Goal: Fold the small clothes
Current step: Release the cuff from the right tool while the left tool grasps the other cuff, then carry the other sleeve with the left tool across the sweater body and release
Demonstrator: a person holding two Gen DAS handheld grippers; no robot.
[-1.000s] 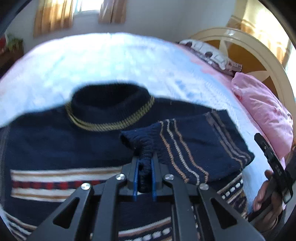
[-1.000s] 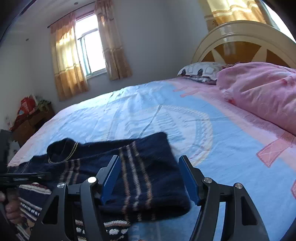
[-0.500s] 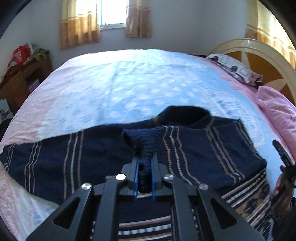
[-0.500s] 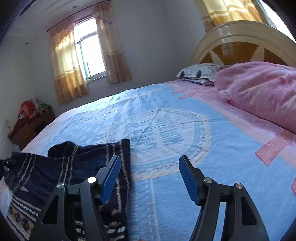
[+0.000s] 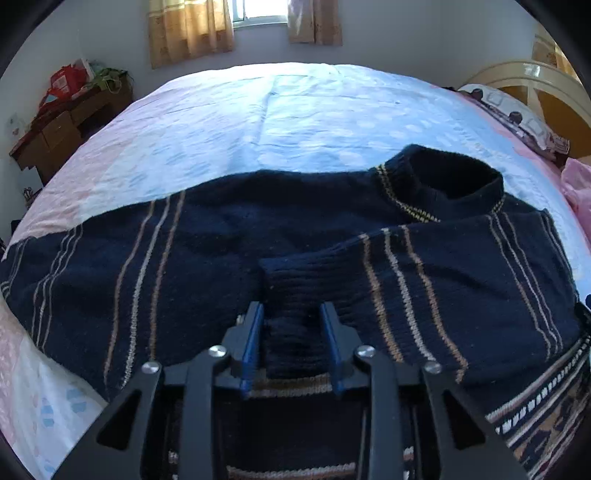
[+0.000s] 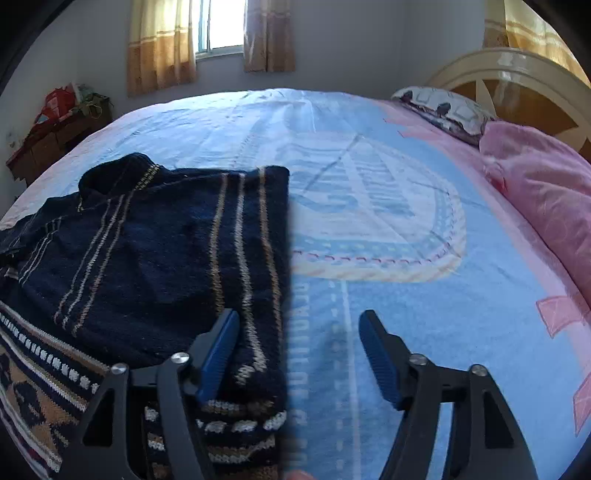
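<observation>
Two claws: one in each hand, both over the near side of the bed.
Left claw [image 5: 291,345]: partly parted, its jaws having just been opening; the ribbed cuff [image 5: 291,291] of the folded sleeve lies between the blue pads, which stand a little clear of the knit on both sides.
Right claw [image 6: 299,354]: spread wide, its jaws having just opened a little further; the left pad hangs over the right edge of the jumper, the right pad over bare sheet, and nothing is gripped.
Jumper [image 5: 207,258]: dark navy knit with thin tan stripes, spread flat on the near part of the bed, collar [image 5: 450,181] toward the far right; one sleeve is folded in across the chest, the other lies stretched out to the left.
Hem [image 6: 44,387]: patterned band in tan, white and navy, nearest the cameras.
Bed [image 6: 369,206]: pale blue sheet with pink patches and a large printed badge.
Headboard [image 6: 517,74]: cream and orange, far right.
Pillow [image 6: 443,107]: patterned, against the headboard.
Quilt [image 6: 546,192]: pink, bunched up on the right.
Window [image 5: 258,11]: far wall, bright, with tan curtains on both sides.
Cabinet [image 5: 62,125]: brown wood, far left, cluttered on top.
</observation>
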